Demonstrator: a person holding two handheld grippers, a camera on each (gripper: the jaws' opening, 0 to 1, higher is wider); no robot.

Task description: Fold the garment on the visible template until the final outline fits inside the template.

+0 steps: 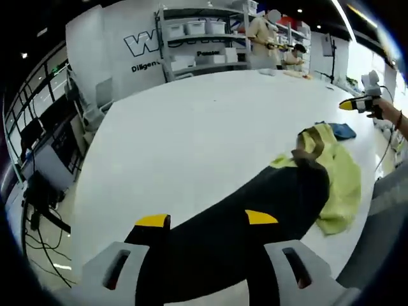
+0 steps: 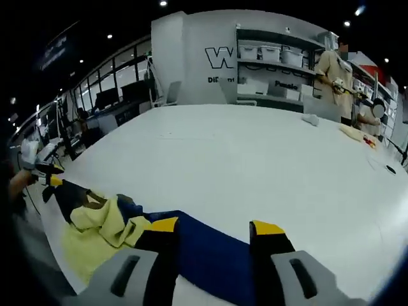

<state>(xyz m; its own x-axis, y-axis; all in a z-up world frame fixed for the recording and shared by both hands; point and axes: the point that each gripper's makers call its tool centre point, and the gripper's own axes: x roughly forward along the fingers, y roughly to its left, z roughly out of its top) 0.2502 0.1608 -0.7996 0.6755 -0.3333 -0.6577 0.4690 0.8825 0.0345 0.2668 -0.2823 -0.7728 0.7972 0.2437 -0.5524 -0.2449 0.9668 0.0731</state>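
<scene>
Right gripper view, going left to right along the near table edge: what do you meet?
Left gripper held in a hand → yellow lining of the garment → dark blue garment under the right gripper → bare white table.

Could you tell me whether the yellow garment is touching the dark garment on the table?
Touching. In the left gripper view the yellow garment lies directly against the dark garment, their edges overlapping with no bare table between them.
</scene>
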